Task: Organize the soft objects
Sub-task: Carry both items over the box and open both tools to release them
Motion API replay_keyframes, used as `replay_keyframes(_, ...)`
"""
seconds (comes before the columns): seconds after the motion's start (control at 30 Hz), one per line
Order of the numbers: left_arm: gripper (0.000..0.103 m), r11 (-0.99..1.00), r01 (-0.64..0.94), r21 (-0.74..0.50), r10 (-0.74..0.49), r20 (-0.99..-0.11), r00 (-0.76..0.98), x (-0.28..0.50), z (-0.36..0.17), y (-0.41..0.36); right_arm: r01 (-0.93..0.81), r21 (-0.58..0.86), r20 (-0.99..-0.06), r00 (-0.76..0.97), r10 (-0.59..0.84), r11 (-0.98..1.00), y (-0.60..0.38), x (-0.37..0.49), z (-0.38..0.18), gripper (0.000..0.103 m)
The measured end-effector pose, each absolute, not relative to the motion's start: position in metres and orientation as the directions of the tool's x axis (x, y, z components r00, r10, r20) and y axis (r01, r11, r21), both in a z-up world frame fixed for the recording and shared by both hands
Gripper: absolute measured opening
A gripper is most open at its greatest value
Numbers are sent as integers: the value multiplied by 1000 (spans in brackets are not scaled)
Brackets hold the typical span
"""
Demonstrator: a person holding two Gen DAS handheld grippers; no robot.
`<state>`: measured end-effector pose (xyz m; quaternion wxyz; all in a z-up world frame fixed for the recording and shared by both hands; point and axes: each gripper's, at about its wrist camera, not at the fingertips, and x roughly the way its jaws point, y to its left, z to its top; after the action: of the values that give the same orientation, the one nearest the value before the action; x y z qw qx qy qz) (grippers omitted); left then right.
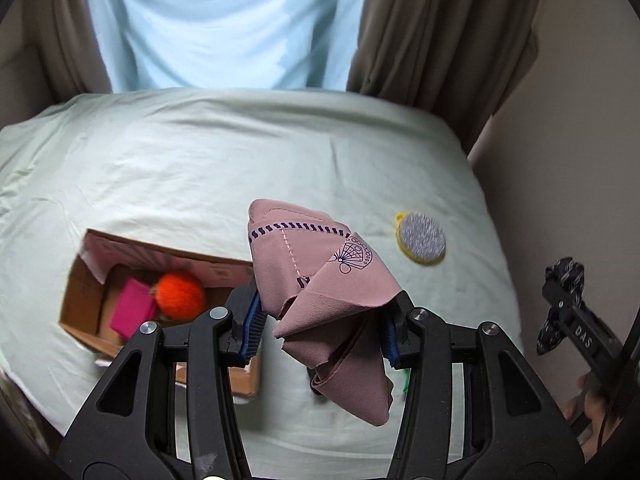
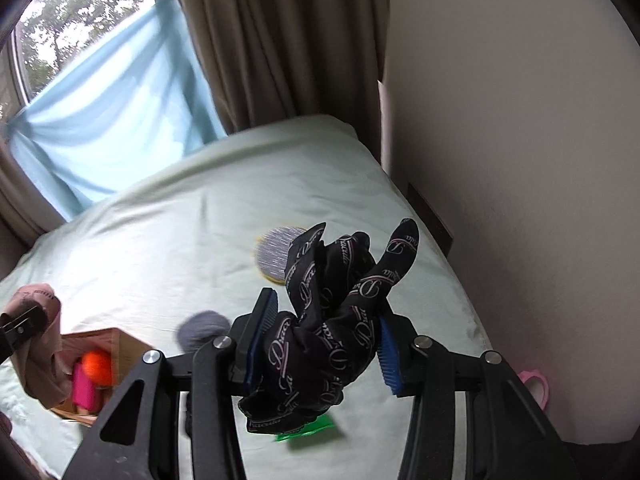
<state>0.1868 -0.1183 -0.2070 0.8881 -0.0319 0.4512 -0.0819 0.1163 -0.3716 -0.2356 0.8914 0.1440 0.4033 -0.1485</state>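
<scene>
My left gripper (image 1: 322,328) is shut on a folded pink cloth (image 1: 320,276) with a dark printed pattern and holds it in the air above the bed, just right of an open cardboard box (image 1: 86,292). The box holds an orange pompom (image 1: 180,294) and a magenta block (image 1: 130,310). My right gripper (image 2: 324,344) is shut on a crumpled black scarf (image 2: 336,312) with white lettering, held above the bed. The right gripper with the scarf also shows at the right edge of the left wrist view (image 1: 568,312).
A round grey pad with a yellow rim (image 1: 422,238) lies on the pale green bedsheet (image 1: 200,168). A grey yarn ball (image 2: 200,330) and a green item (image 2: 308,430) lie below the right gripper. Curtains (image 2: 280,40) hang behind; a wall (image 2: 520,160) stands right.
</scene>
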Motion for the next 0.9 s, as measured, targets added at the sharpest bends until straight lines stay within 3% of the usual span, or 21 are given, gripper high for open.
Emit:
replay_keyframes(0.5,43,980,101,-169,-195,-760,620,174,-125,27,225,152,-703,709,-54,962,-211,106,-133,43)
replay_keyframes(0.9,43,988,49,-149,-150,-808,570,206,-147,177,149,194,-751,659,49,970,-70,145,-147,43)
